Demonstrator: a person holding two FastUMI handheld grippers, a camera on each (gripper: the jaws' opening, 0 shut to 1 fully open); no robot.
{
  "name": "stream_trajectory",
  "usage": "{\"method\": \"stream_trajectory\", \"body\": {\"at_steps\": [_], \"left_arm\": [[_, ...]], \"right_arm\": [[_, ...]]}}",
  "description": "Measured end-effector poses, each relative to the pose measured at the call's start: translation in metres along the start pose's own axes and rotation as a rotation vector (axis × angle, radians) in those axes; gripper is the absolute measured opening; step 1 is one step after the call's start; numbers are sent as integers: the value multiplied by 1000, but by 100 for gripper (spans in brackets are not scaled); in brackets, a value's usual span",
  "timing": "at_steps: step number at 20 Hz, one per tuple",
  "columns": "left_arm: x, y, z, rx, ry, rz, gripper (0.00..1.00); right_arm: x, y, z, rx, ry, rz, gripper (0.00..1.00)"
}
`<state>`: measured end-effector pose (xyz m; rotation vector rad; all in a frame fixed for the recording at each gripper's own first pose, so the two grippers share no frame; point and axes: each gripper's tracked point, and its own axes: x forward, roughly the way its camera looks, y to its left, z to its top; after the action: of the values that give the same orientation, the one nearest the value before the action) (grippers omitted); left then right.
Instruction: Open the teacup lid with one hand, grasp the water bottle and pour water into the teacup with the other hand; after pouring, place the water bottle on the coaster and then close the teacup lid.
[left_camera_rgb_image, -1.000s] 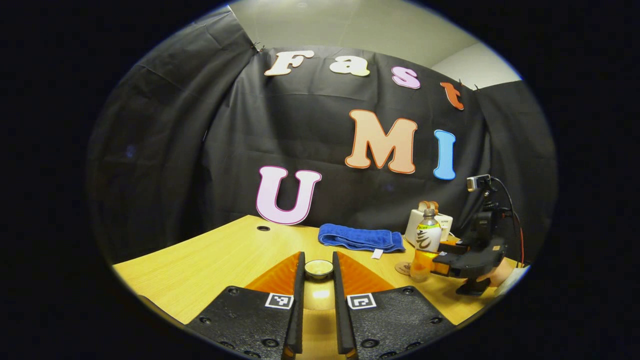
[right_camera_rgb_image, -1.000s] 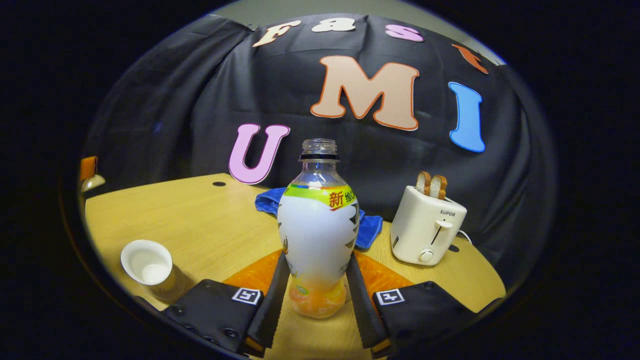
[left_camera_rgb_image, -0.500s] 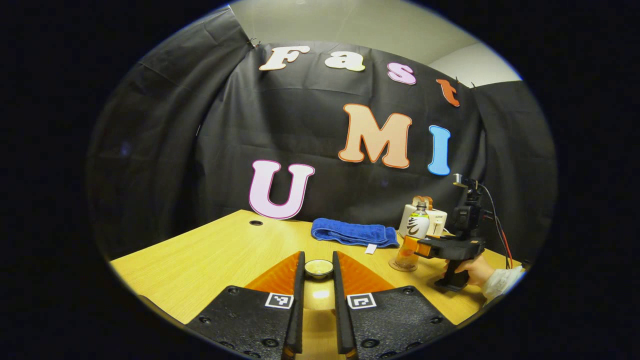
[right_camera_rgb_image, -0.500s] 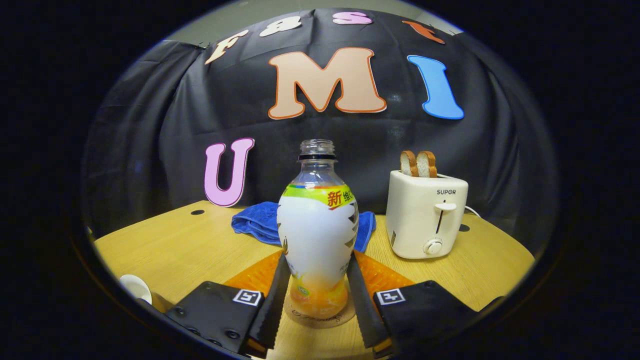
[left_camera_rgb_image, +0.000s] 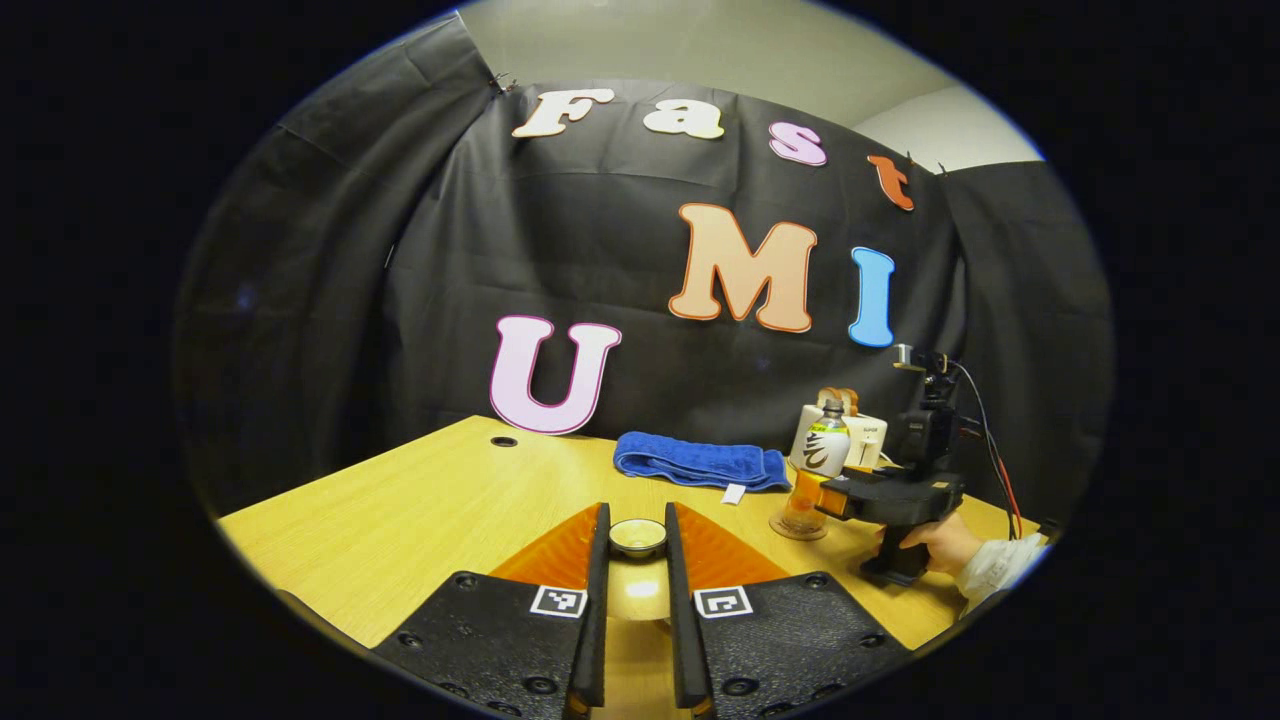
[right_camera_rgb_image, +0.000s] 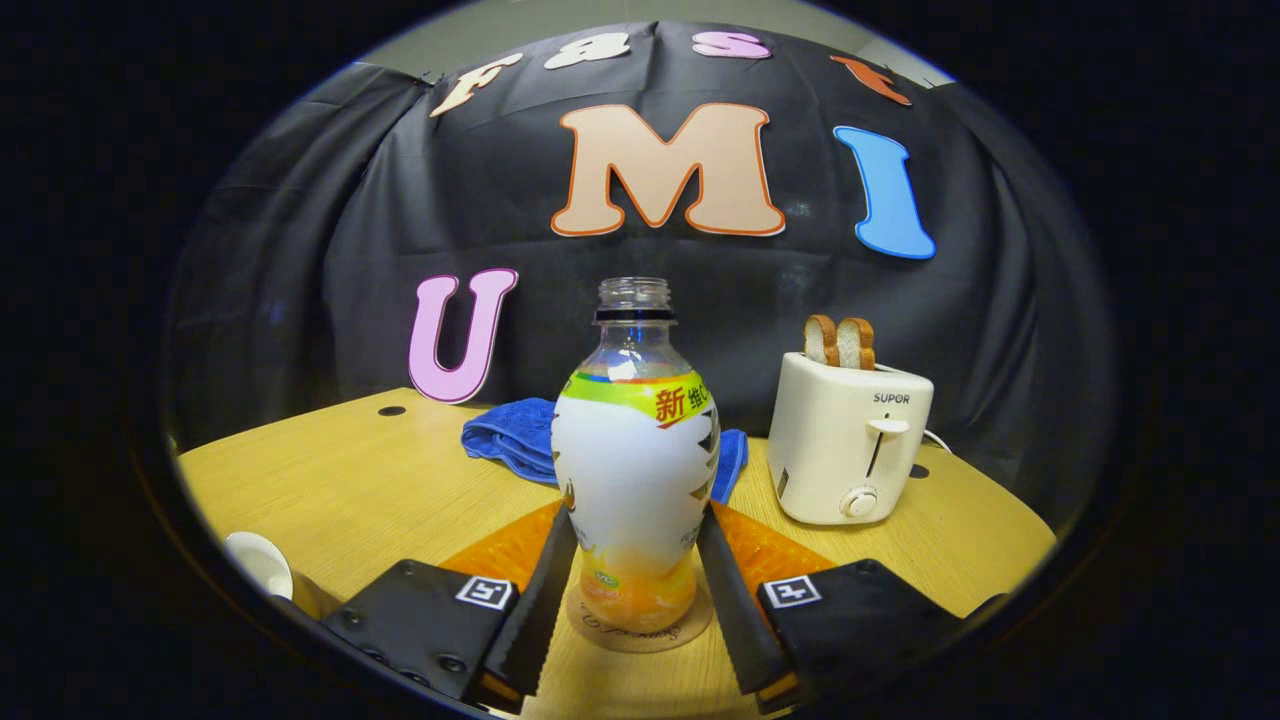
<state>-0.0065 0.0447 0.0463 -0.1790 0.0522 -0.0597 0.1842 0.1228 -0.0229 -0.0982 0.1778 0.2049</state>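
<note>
**Step in hand:** setting the water bottle on the coaster. I judge the pouring done, with release and lid closing left.

**Items, left to right**

1. Teacup (right_camera_rgb_image: 258, 565): white, at the far left edge of the right gripper view, on the table (right_camera_rgb_image: 380, 480) and well apart from the bottle. It is uncovered. Its inside is turned away from me, so I cannot say what it holds.
2. Left tongs (left_camera_rgb_image: 637, 520): clamped on the teacup lid (left_camera_rgb_image: 638, 538), which is held above the table between both fingers.
3. Blue towel (right_camera_rgb_image: 500, 435): folded, behind the bottle, not part of the task.
4. Water bottle (right_camera_rgb_image: 635, 460): upright and uncapped, its base on the round coaster (right_camera_rgb_image: 640, 632). Orange liquid fills only the lowest part, and the neck is clear.
5. Right tongs (right_camera_rgb_image: 637, 515): one finger on each side of the bottle, tips at or just beside its sides. I cannot tell whether they press or have let go. In the left gripper view a hand (left_camera_rgb_image: 945, 545) holds them at the bottle.
6. Toaster (right_camera_rgb_image: 850, 440): white, right of the bottle, with two bread slices in its slots.

**Next move, as I judge it:** spread my right tongs fully and draw straight back so that neither finger drags the light, nearly empty bottle off the coaster. Then carry the lid over to the teacup and lower it level onto the rim.
</note>
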Motion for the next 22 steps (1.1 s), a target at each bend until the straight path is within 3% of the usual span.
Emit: {"method": "stream_trajectory", "body": {"at_steps": [3, 5, 6, 9, 10, 11, 22], "left_arm": [[1, -10, -3, 3, 5, -26, 24], [2, -16, -9, 3, 19, -40, 24], [2, -20, -12, 3, 28, -48, 24], [5, -31, -16, 3, 38, -78, 24], [6, -36, -17, 6, 40, -94, 24], [9, -39, -20, 11, 44, -103, 24], [44, -59, -41, 81, 82, -140, 24]], "right_arm": [[-3, -1, 3, -2, -7, -2, 74], [-4, -3, 3, 14, 1, -2, 82], [-5, -4, 3, 20, 4, 0, 78], [-13, -13, 6, 30, 8, -20, 87], [-17, -16, 8, 34, 5, -21, 98], [-23, -18, 12, 37, -4, -21, 99], [-101, -43, 41, 65, -115, -25, 99]]}}
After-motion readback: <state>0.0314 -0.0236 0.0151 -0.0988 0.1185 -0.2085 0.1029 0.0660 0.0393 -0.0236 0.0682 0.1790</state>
